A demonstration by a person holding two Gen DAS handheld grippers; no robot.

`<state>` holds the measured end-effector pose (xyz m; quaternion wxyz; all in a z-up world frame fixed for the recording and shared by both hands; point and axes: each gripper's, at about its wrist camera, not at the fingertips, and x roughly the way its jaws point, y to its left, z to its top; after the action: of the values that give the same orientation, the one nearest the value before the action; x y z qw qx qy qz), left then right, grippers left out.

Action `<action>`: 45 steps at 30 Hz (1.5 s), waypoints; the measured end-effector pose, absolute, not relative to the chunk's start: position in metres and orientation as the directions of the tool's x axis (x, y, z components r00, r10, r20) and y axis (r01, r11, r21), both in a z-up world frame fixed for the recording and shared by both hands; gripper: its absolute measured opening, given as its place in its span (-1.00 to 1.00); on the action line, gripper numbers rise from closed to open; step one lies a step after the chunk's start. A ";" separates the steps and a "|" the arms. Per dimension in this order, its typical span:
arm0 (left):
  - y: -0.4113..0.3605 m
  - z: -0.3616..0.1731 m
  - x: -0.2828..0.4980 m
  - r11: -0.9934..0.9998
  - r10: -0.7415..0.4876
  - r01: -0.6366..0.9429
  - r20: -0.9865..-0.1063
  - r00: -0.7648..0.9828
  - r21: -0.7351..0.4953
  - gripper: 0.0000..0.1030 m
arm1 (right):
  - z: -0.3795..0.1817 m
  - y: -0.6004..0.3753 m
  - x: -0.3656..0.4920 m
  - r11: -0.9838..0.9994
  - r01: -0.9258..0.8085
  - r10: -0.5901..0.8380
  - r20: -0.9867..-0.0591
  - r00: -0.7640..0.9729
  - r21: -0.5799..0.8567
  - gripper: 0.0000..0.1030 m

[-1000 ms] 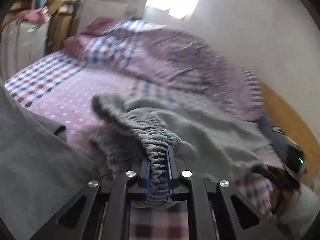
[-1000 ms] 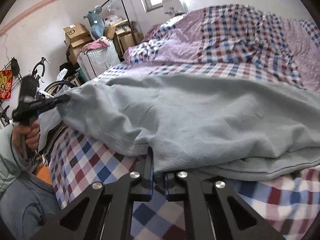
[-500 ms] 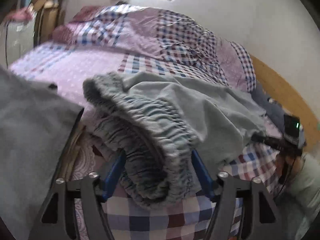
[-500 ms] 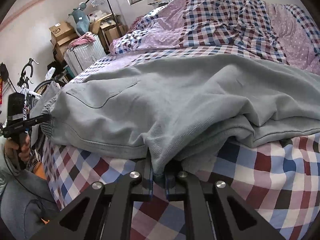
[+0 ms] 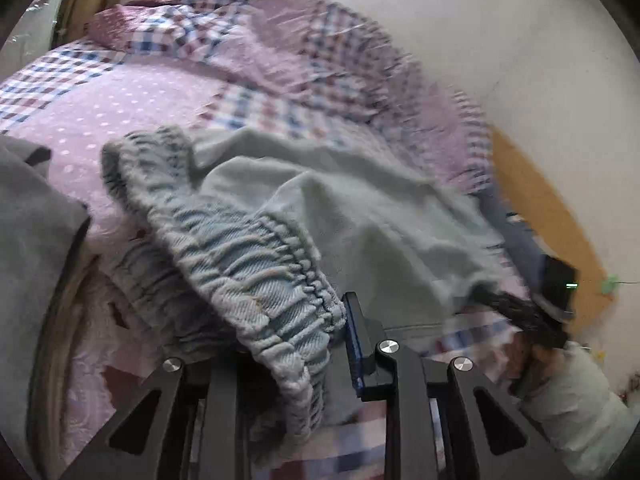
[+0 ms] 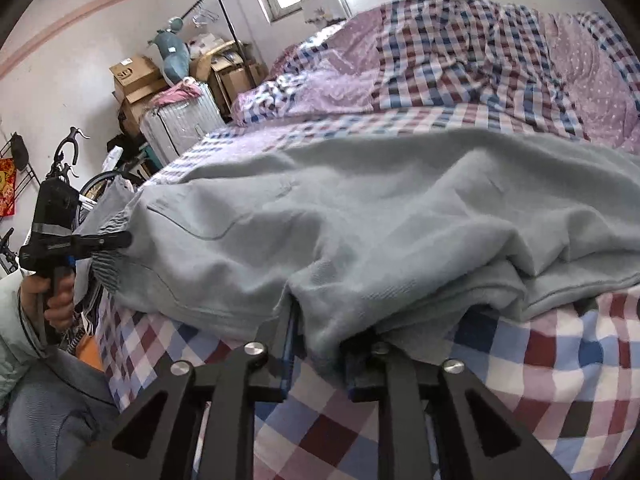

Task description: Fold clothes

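L gripper (image 5: pixel 288 344) closing on pants (image 5: pixel 360 216) waistband, R gripper (image 6: pixel 320 340) clamped on leg hem. Next: lift taut, fold over.

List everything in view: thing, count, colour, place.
Pants: one, pale grey-green, spread over the bed's near edge; elastic waistband between the left claw's closing fingers.
Bedsheet: one, red, blue and white check, under the pants.
Quilt: one, lilac dotted and check, bunched at the far side.
Grey cloth: one, left edge of the left wrist view.
Suitcase: one, silver, beside the bed.
Cardboard boxes: several, brown, behind the suitcase.
Bicycle: one, dark, by the wall.
Left claw: black, closing on the waistband.
Right claw: black, shut on the pants' edge.
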<state>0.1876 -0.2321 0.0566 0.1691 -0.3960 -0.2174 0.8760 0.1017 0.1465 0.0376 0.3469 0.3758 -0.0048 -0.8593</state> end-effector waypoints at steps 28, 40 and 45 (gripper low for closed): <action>-0.187 0.036 0.265 -0.689 0.672 -0.146 -0.552 -0.493 -0.710 0.17 | 0.052 0.205 0.126 -0.798 0.547 -0.557 -0.655 -0.510 0.252 -0.11; -0.196 0.088 0.277 -0.564 0.709 -0.238 -0.315 -0.631 -0.791 -0.76 | 0.070 0.213 0.128 -0.846 0.501 -0.497 -0.616 -0.611 0.185 -0.88; -0.150 0.052 0.293 -0.649 0.730 -0.274 -0.479 -0.488 -0.709 -0.74 | 0.072 0.239 0.125 -0.867 0.448 -0.478 -0.619 -0.623 0.219 -0.88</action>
<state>0.2934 -0.1499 0.0521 0.3081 -0.4015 -0.2835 0.8145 0.1251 0.2385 0.0718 0.2573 0.3499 -0.0213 -0.9005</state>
